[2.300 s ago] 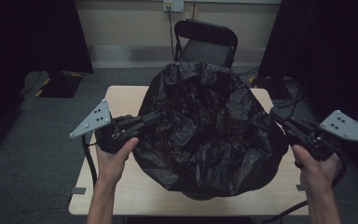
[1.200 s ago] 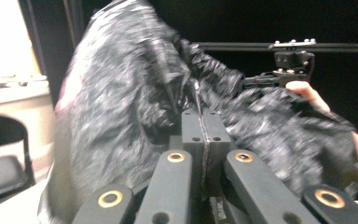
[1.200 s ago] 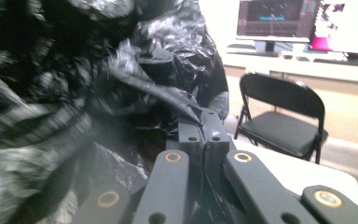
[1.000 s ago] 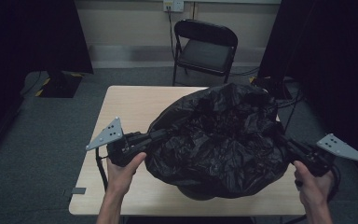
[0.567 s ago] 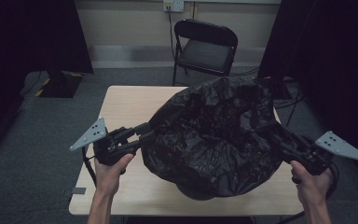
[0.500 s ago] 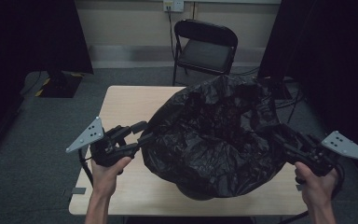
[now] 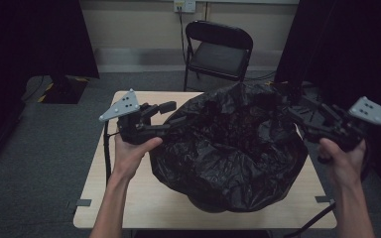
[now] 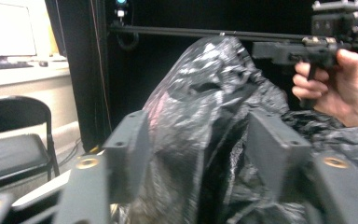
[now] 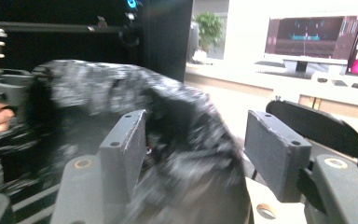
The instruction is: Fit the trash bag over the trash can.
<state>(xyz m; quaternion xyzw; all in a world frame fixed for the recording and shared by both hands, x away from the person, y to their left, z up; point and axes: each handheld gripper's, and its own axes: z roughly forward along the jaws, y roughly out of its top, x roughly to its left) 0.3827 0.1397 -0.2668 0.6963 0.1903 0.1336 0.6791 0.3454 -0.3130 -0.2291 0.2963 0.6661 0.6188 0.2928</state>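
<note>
Now, crinkly glossy black plastic bag (image 7: pixel 228 148) on pale wood table (image 7: pixel 144 198), both claws (image 7: pixel 171 113) (image 7: pixel 290 106) just opening, film loose betw. jaws.

Black plastic bag (image 7: pixel 228 148), glossy and heavily crinkled, sitting as a large rounded heap on the wooden table (image 7: pixel 129 198). Mouth gaping upward, rim raised unevenly, highest toward the far right. Bulk covering the table's middle and right, lower edge bulging just short of the near edge.
</note>
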